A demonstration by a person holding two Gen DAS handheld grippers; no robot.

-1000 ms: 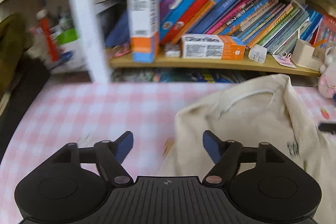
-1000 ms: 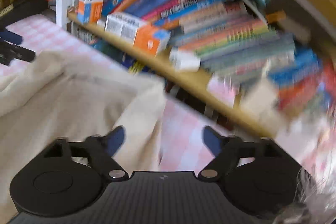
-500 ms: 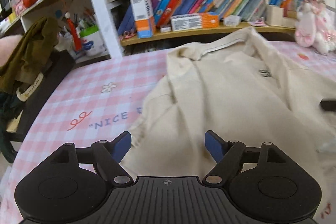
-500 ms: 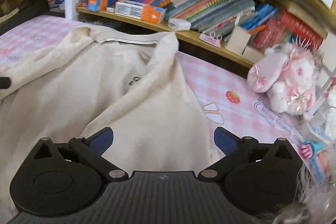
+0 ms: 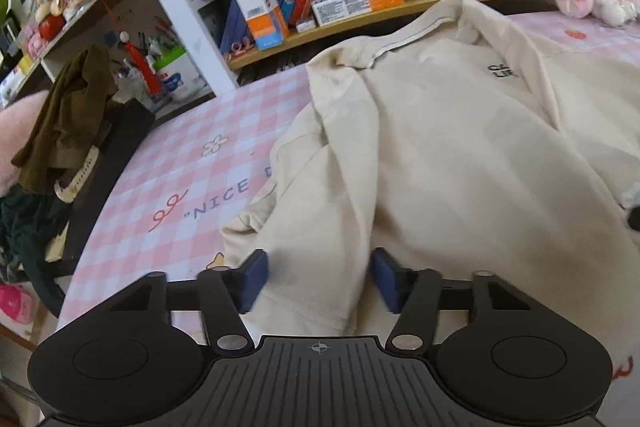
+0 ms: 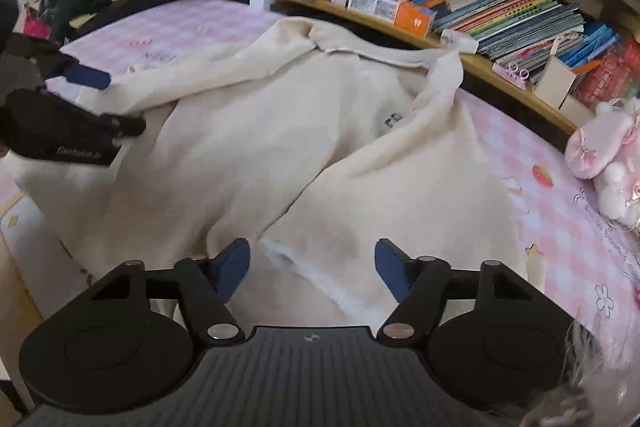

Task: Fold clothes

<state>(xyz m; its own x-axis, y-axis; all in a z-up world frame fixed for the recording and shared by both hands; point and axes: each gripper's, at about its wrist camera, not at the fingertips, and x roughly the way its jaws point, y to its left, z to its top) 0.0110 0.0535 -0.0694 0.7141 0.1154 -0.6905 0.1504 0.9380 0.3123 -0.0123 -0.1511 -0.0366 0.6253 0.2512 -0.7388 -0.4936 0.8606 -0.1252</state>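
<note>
The cream sweatshirt [image 5: 460, 155] is lying spread out, front up, on the pink checked surface [image 5: 180, 163], its collar [image 5: 404, 43] reaching toward the far edge under the bookshelf [image 5: 360, 15] and its hem hanging near the near edge. It is looking like thick, soft cotton: limp, somewhat heavy for cloth, likely sagging and bunching wherever it is being lifted from a single point, and not slippery or fragile. Sound places to take hold are seeming to be the doubled seams, meaning the hem corners, the sleeve cuffs or the shoulder seams, where the fabric is stiffest. A sleeve [image 5: 280, 199] is trailing in loose folds toward the left edge, and another [image 6: 380, 195] is lying across the body toward the right. A small dark print [image 6: 394, 121] is showing on the chest, and the cloth is rumpling in broad creases, not flat.

The left hand-held gripper [image 5: 318, 279] is hovering over the lower left part of the garment with its jaws standing apart, holding nothing. The right hand-held gripper [image 6: 312, 267] is likewise standing wide apart above the right sleeve end; a pale ribbed edge below it is possibly a cuff, though blur is making that uncertain.
</note>
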